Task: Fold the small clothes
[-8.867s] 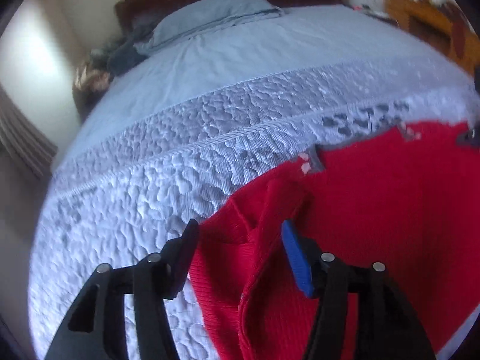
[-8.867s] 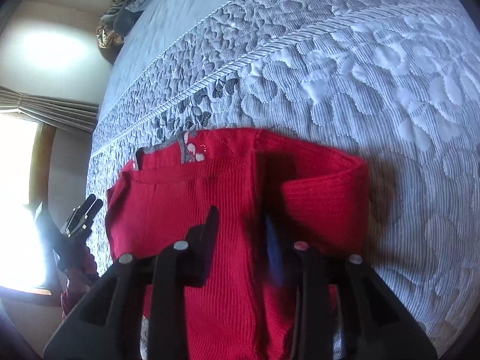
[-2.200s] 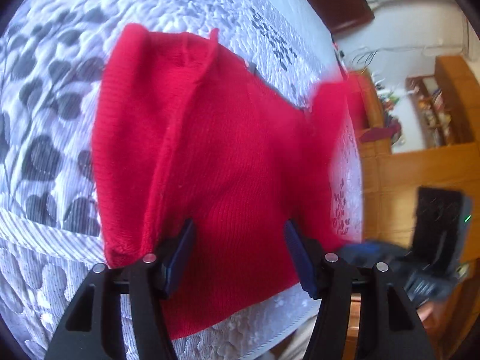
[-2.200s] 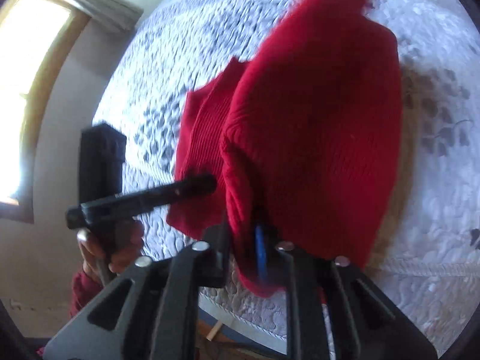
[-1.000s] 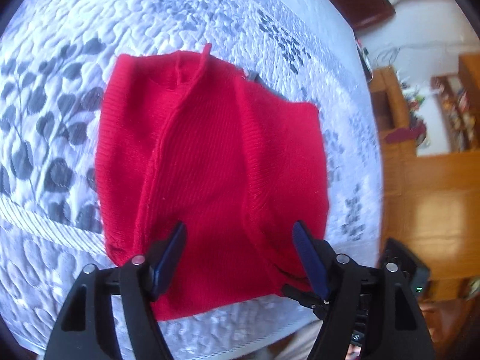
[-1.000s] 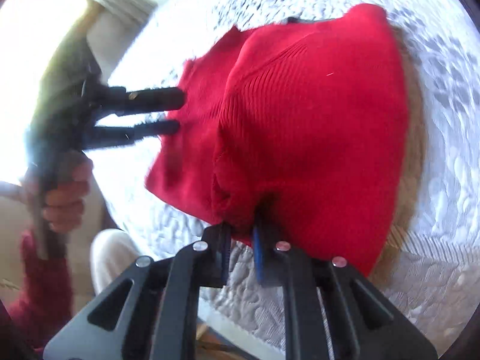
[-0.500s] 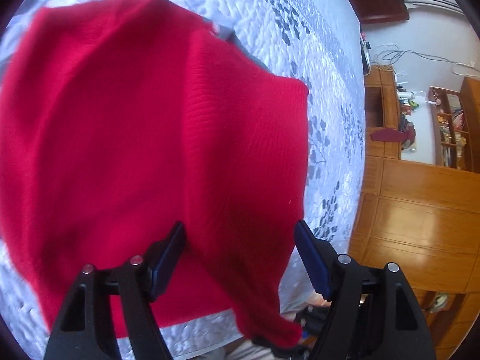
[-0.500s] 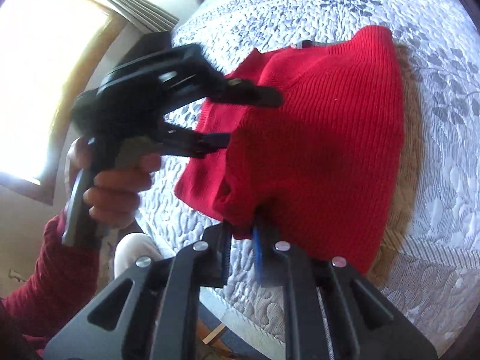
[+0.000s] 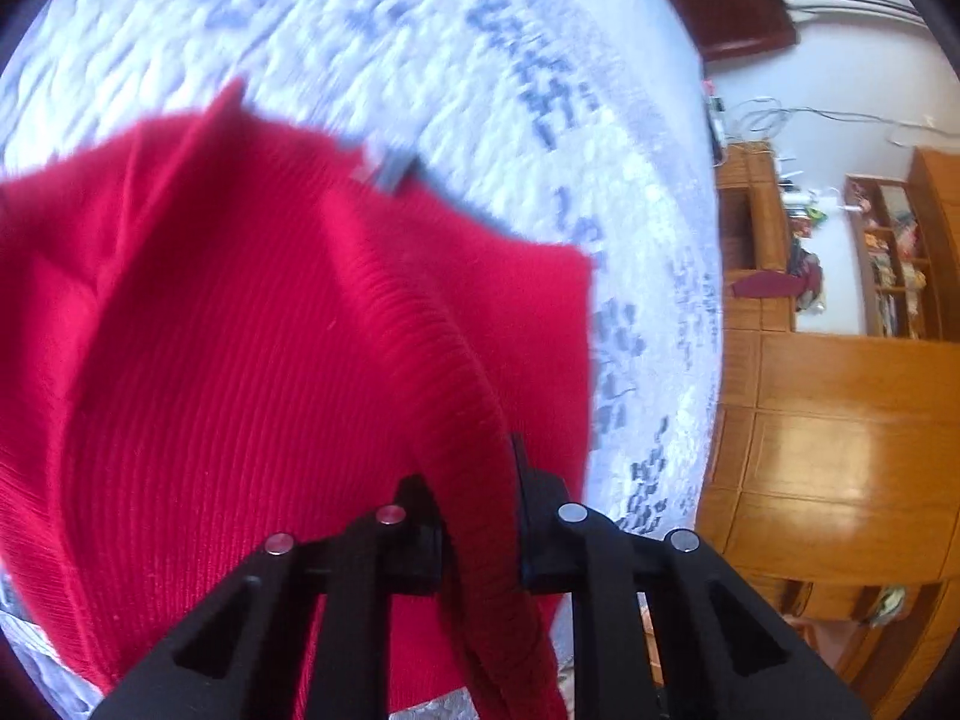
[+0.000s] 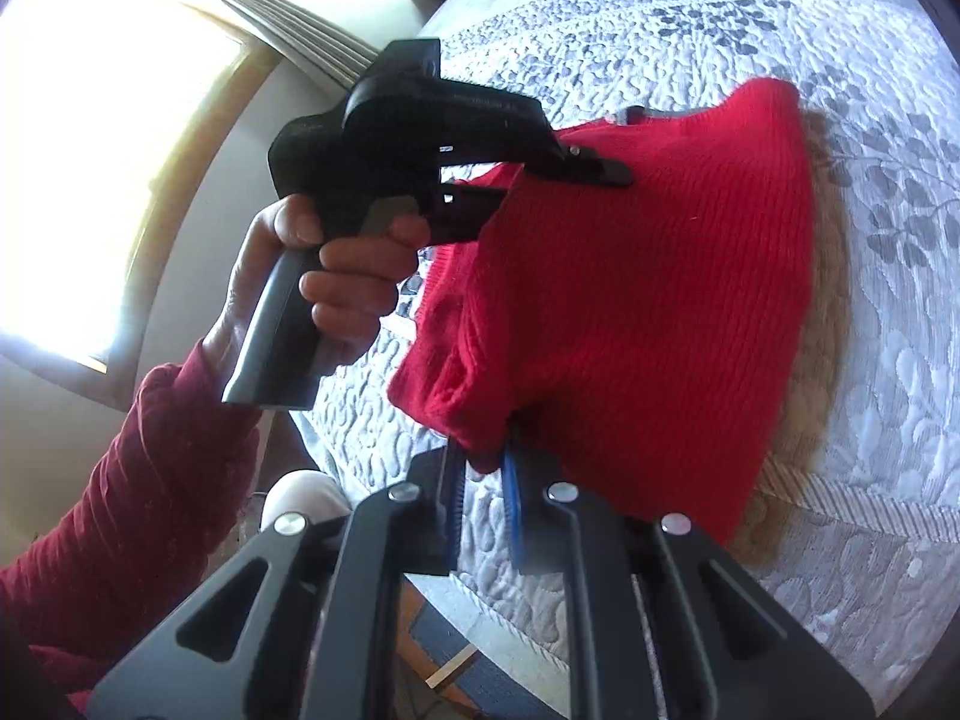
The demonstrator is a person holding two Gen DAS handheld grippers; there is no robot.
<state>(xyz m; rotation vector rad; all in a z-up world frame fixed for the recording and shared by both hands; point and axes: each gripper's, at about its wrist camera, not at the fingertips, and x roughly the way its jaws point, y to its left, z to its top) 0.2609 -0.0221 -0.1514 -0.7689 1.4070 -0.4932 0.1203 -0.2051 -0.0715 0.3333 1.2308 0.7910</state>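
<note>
- A red ribbed-knit sweater lies part-folded at the near edge of a bed, on a white quilted bedspread stitched with pebble shapes and grey leaf sprays.
- The knit's ribs run near to far in both views, and the garment's long axis lies the same way; a small grey tag at its neckline marks the far end.
- The left gripper, its jaws having just been closing, is clenched on a thick rolled fold of the sweater that rises as a ridge between the black fingers.
- The right gripper is pinched tight on the sweater's near corner, where the fabric bunches between a black finger and a blue ridged pad.
- The right wrist view alone shows a hand in a dark red sleeve around the left gripper's grey handle, a bright window with a pleated curtain at far left, and a tan shadow along the sweater's right edge.
- The left wrist view alone shows glossy wooden panelling and cluttered shelves to the right of the bed; its far bedspread is motion-blurred.
</note>
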